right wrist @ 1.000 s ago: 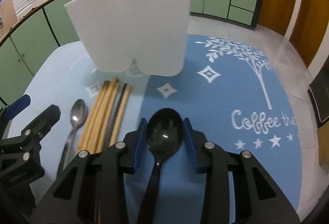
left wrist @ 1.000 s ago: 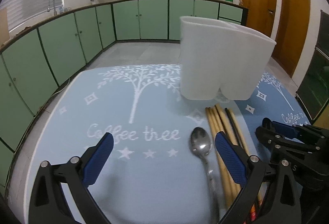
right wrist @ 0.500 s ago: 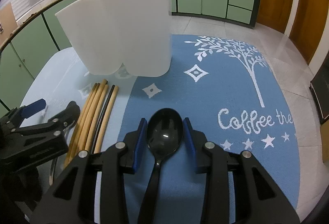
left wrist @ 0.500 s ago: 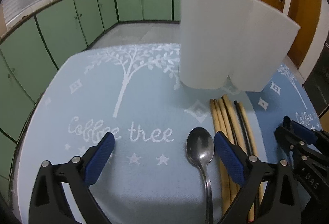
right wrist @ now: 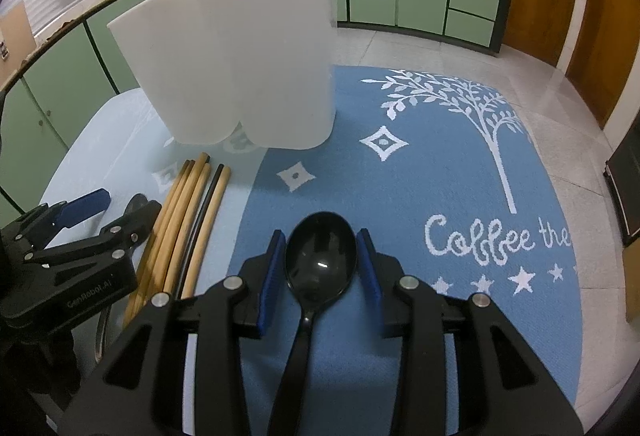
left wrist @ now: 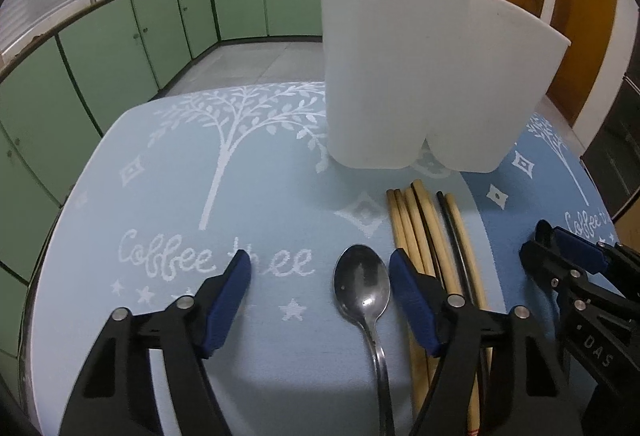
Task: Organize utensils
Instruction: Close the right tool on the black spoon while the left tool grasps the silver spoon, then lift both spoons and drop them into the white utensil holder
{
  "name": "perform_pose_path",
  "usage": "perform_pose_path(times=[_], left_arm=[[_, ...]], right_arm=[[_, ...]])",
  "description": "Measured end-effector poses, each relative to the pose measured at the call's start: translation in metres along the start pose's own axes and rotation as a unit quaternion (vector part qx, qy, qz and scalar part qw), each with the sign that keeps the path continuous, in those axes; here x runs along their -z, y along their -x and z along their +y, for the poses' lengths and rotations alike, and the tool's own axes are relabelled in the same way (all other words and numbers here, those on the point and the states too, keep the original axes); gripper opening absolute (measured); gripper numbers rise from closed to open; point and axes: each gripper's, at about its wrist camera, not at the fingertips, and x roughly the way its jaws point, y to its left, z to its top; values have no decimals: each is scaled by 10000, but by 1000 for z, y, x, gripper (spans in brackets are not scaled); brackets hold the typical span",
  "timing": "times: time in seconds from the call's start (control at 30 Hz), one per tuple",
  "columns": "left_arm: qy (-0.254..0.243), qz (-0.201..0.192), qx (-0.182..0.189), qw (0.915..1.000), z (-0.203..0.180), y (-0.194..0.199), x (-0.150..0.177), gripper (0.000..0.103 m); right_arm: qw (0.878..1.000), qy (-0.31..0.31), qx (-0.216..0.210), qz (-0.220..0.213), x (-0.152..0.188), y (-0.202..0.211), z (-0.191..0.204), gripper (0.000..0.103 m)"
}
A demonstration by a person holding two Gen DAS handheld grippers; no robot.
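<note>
A: Steel spoon (left wrist: pixel 362 286) lies on the blue mat (left wrist: pixel 180 195), between the spread fingers of the left gripper (left wrist: pixel 320 278). Slick; pinch the handle.

B: Chopsticks (left wrist: pixel 424 228) beside it, then the right gripper (right wrist: pixel 320 268) flanks a light, stiff black spoon (right wrist: pixel 320 258); whether it's squeezed, I can't tell.

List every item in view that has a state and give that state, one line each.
left gripper: jaws open, straddling the metal spoon's bowl.
right gripper: jaws close beside the black spoon's bowl; grip unclear.
metal spoon: lying flat, bowl up.
black spoon: bowl up between the jaws.
chopsticks: lying bundled on the mat.
white holder: upright; inside hidden.
</note>
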Motion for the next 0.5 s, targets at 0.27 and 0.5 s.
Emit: perform_pose_path(times=[0.27,0.5], left_arm=[[34,-102,51,9999,-17,10,5,27],[100,-282,225,9993,-10,23,11,27]], right_arm=[[10000,47,-26,-14,-1,-1,-3,34],[9977,-102,0,-673,3,25,-9,34]])
